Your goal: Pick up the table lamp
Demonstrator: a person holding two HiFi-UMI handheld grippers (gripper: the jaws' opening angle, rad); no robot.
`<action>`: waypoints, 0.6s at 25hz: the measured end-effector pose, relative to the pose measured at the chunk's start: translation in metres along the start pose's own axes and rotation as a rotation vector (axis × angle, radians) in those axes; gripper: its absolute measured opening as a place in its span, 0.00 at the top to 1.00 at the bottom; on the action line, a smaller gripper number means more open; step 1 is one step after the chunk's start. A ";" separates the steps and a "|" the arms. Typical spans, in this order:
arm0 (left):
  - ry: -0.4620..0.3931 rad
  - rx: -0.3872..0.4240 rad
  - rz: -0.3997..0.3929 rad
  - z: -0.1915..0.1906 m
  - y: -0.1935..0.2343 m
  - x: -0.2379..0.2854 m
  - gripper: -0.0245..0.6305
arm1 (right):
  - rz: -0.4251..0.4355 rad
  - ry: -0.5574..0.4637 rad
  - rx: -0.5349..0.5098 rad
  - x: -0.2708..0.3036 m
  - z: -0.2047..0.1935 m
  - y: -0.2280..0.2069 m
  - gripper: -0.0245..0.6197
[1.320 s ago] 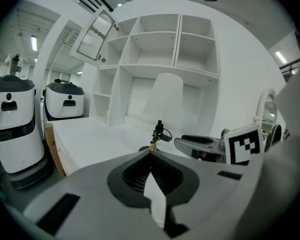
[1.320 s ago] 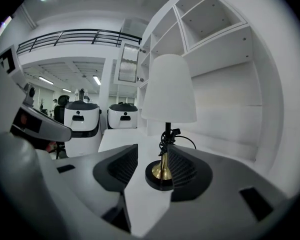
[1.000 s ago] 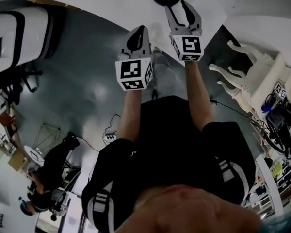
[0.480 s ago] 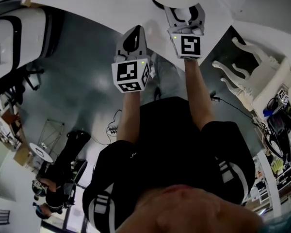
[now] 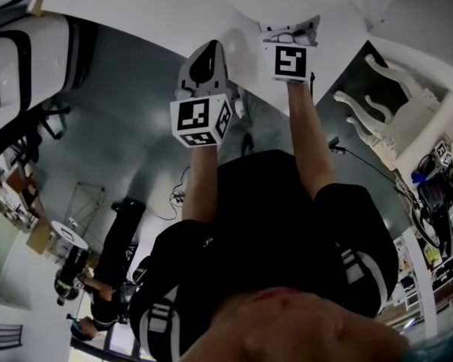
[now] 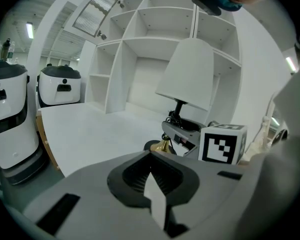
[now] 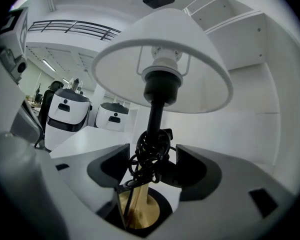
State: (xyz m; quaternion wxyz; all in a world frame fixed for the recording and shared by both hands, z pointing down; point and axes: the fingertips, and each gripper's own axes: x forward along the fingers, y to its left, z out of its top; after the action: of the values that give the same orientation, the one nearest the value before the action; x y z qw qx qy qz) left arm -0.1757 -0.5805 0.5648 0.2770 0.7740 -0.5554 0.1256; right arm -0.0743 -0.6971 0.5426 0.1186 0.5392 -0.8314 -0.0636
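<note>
The table lamp has a white shade, a black stem wrapped in a coiled black cord, and a brass foot on a black base. It stands on the white table. My right gripper straddles the stem with the cord bundle between its jaws. Those jaws are opening and the pads stand beside the cord without pressing it. In the head view the right gripper reaches under the shade. My left gripper hovers shut and empty, left of the lamp and short of it.
A white shelf unit rises behind the table. Two white robot bodies stand left of the table. A white carved chair is on the right. Another person stands on the floor at lower left.
Both grippers have moved forward toward the lamp. The right one now sits deeper under the shade, and the lamp's base is no longer in the head view. The background person shifted.
</note>
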 end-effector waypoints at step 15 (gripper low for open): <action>-0.015 -0.013 0.040 0.013 0.018 -0.003 0.95 | 0.111 0.011 0.124 0.041 0.003 0.005 0.65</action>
State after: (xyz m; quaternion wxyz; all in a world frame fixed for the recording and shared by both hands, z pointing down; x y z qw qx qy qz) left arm -0.1950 -0.5894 0.5575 0.2754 0.7619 -0.5735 0.1214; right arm -0.0960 -0.7328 0.5467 0.0930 0.4989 -0.8616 -0.0023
